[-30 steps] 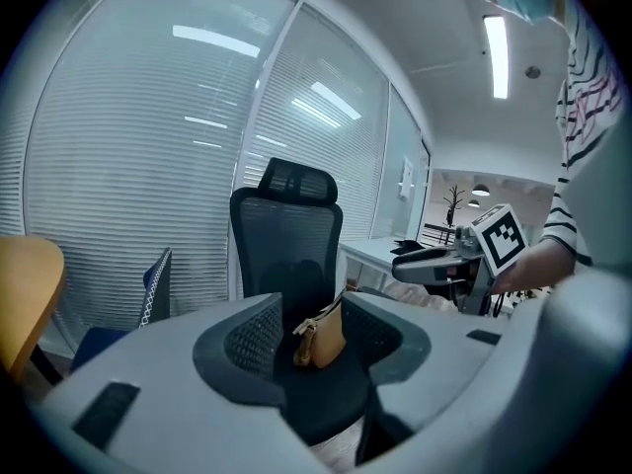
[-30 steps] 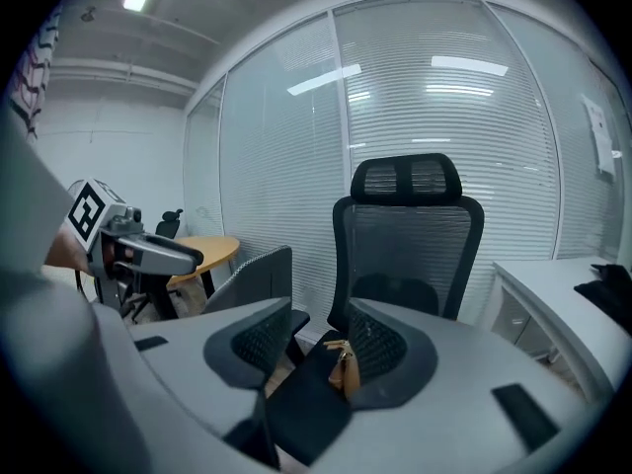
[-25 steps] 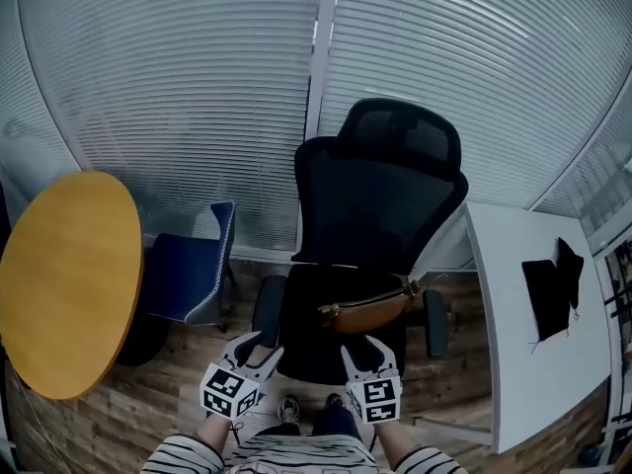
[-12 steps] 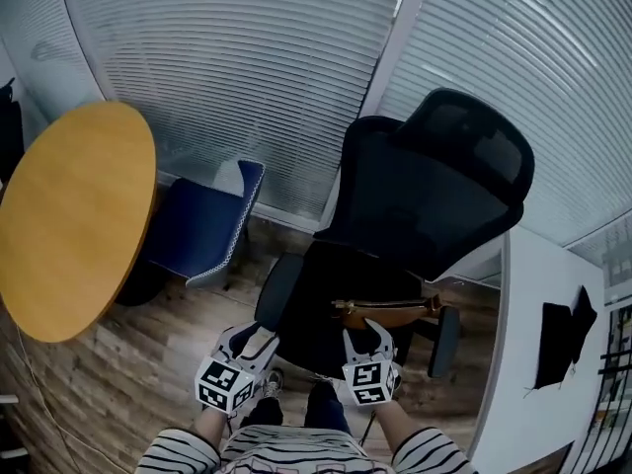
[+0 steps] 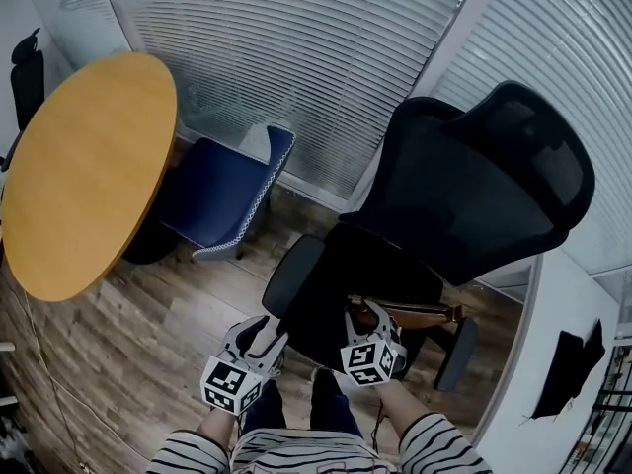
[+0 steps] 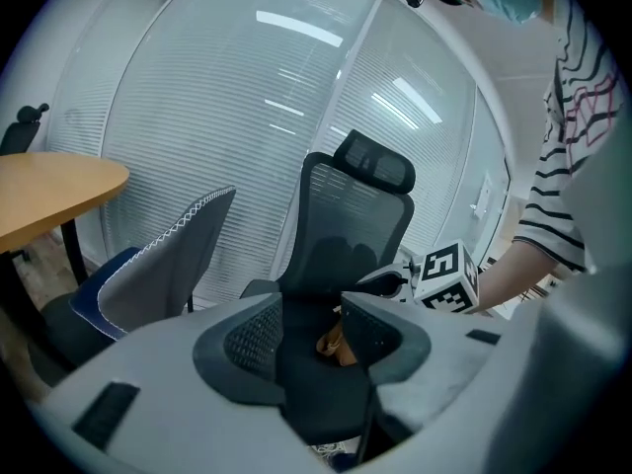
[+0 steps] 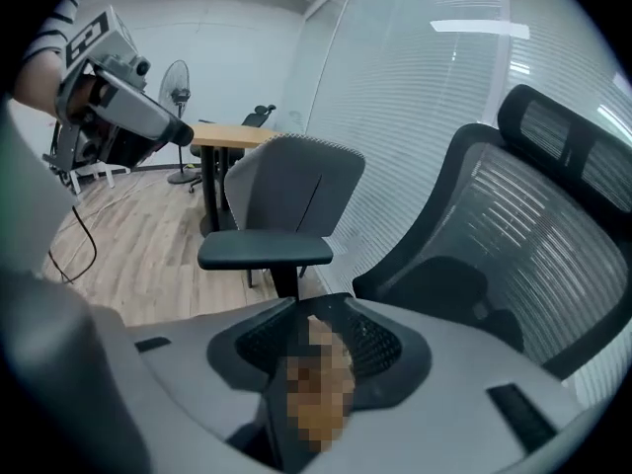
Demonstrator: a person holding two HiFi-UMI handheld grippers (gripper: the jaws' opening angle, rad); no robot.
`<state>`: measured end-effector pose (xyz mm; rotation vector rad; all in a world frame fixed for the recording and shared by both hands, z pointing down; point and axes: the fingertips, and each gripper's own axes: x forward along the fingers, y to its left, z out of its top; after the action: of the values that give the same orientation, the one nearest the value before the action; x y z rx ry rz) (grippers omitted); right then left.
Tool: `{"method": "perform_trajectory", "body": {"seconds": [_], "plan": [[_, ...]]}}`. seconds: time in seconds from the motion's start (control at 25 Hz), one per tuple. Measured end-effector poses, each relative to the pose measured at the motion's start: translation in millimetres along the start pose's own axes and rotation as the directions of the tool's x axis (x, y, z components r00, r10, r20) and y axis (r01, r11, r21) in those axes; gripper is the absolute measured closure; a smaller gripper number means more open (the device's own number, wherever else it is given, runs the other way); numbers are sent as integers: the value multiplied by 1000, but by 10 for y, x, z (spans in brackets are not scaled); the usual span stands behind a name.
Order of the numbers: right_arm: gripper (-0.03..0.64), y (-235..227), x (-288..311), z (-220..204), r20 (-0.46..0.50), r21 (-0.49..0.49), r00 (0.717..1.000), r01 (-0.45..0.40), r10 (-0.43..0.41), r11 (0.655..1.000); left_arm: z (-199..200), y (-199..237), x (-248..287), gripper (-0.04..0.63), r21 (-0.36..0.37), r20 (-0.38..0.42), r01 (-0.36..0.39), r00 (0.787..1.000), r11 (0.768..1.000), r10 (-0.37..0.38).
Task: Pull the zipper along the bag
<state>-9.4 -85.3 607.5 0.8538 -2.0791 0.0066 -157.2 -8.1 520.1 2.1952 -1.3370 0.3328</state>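
Left claw (image 5: 259, 334) held wide and empty, just short of the chair (image 5: 331, 289). Right claw (image 5: 367, 316) closing; brown bag (image 5: 420, 314) end seen between its jaws.

No words, brands or numbers can be read anywhere. The only printed marks are black-and-white square patterns on the left cube (image 5: 232, 384) and the right cube (image 5: 367, 360); they carry no letters or digits.

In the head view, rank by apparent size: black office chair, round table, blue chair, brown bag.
1. Black office chair
2. Round table, nearly as large, so these two are unsure
3. Blue chair
4. Brown bag
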Motion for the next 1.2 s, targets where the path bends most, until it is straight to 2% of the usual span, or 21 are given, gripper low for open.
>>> {"method": "perform_trajectory", "body": {"seconds": [0.24,0.6,0.84,0.92,1.2], "plan": [[456,44,288,-100,-66,-137,997,-50,41,989,-188,99,2,431,-48,9,-37,999,998,38],[456,147,624,-139,-167,-270,985,-94,50,958,-410,309,-39,431,-76,3,-89,996,993,90],[473,155,702,-243,-230,-273,972,-107,43,956,-512,359,-102,431,-102,-7,-111,994,989,111],[512,143,686,-220,-220,-265,975,-95,36,960,-521,362,-114,431,-105,-8,-113,994,988,113],[522,93,601,-93,-156,-159,987,-74,49,985,-528,322,-73,431,-106,-13,-100,995,989,99]]}}
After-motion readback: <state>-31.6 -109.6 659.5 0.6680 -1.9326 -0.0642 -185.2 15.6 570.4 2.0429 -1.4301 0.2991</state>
